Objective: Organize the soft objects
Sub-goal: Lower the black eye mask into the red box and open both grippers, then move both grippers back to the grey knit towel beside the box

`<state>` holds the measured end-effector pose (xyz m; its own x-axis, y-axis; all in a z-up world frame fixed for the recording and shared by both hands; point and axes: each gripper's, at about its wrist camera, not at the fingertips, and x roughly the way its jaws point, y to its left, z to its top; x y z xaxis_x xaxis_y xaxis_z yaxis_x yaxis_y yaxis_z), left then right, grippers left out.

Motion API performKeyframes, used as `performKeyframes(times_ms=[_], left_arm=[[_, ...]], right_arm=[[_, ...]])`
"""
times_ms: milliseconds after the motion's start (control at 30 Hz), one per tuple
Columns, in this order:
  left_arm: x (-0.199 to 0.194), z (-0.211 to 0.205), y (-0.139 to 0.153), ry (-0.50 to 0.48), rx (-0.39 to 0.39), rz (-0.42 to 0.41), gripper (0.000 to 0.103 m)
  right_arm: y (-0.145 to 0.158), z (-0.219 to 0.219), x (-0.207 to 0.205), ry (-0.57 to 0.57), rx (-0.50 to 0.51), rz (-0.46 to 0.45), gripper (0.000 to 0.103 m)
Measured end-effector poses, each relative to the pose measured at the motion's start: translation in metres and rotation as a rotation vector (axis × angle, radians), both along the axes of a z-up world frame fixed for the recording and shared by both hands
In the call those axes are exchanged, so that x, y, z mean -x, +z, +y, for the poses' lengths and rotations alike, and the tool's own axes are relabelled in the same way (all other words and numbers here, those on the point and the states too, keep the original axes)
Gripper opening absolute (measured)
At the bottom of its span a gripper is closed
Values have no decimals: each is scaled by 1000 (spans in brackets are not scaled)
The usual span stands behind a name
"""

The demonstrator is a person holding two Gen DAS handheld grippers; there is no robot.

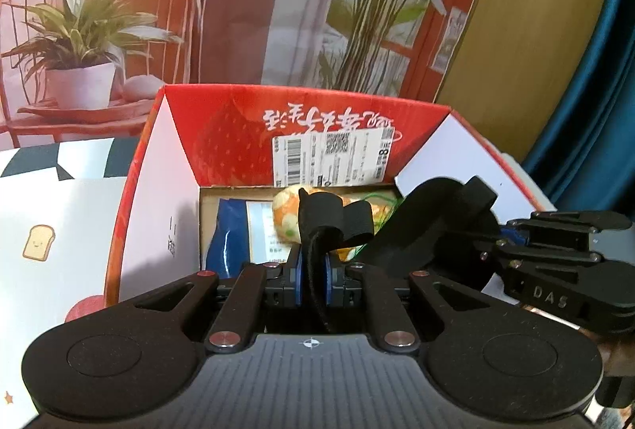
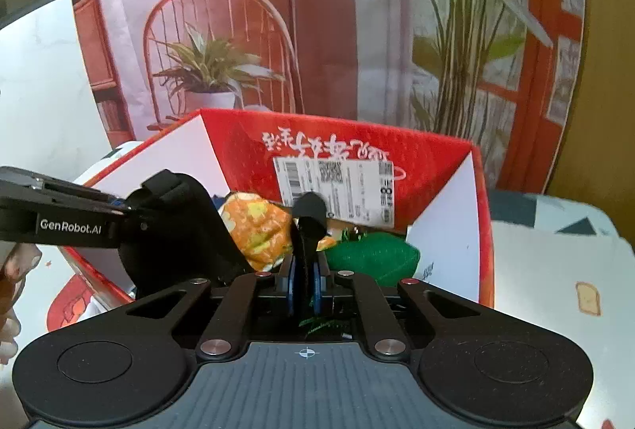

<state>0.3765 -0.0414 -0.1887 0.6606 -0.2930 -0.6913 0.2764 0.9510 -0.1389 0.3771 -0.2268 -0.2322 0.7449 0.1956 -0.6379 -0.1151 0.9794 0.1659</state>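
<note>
A black soft fabric piece (image 1: 432, 218) hangs between both grippers over the open red cardboard box (image 1: 222, 147). My left gripper (image 1: 313, 270) is shut on one end of it. My right gripper (image 2: 305, 282) is shut on the other end (image 2: 307, 226). The right gripper also shows at the right of the left wrist view (image 1: 512, 234), and the left gripper at the left of the right wrist view (image 2: 119, 206). Inside the box lie an orange patterned soft toy (image 2: 258, 230), a green soft item (image 2: 373, 254) and a blue packet (image 1: 226, 234).
The box (image 2: 448, 230) has upright white side flaps and a shipping label (image 1: 329, 159) on its back wall. It stands on a white patterned tablecloth (image 1: 47, 222). A printed backdrop with a chair and plants (image 1: 99, 32) stands behind it.
</note>
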Motion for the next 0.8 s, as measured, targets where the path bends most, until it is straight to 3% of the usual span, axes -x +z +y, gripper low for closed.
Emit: performKeyframes(times_ms=[133, 167, 200, 233, 267, 300, 367, 500, 567, 633, 800], left_arm=[[2, 0, 5, -3, -18, -21, 14], [3, 1, 8, -3, -16, -25, 22], [6, 3, 12, 2, -17, -33, 43], [8, 5, 16, 11, -20, -48, 56], [11, 6, 20, 23, -22, -69, 79], [16, 9, 25, 38, -20, -99, 91], [25, 14, 35, 49, -6, -137, 98], [40, 23, 49, 75, 9, -150, 103], [49, 26, 54, 82, 12, -157, 103], [62, 30, 56, 89, 18, -164, 103], [102, 39, 47, 106, 19, -176, 103]], right_arm=[[0, -2, 3, -29, 6, 2, 10], [2, -2, 4, -36, 12, -1, 13], [4, -3, 7, -46, 22, -7, 14], [6, -4, 9, -54, 31, -14, 20], [8, -4, 12, -64, 43, -23, 28], [11, -4, 14, -74, 53, -32, 34], [17, -6, 21, -99, 71, -59, 67], [26, -8, 33, -122, 83, -92, 84], [31, -8, 41, -130, 80, -114, 98], [36, -7, 54, -127, 71, -149, 102], [38, -1, 88, -107, 67, -211, 103]])
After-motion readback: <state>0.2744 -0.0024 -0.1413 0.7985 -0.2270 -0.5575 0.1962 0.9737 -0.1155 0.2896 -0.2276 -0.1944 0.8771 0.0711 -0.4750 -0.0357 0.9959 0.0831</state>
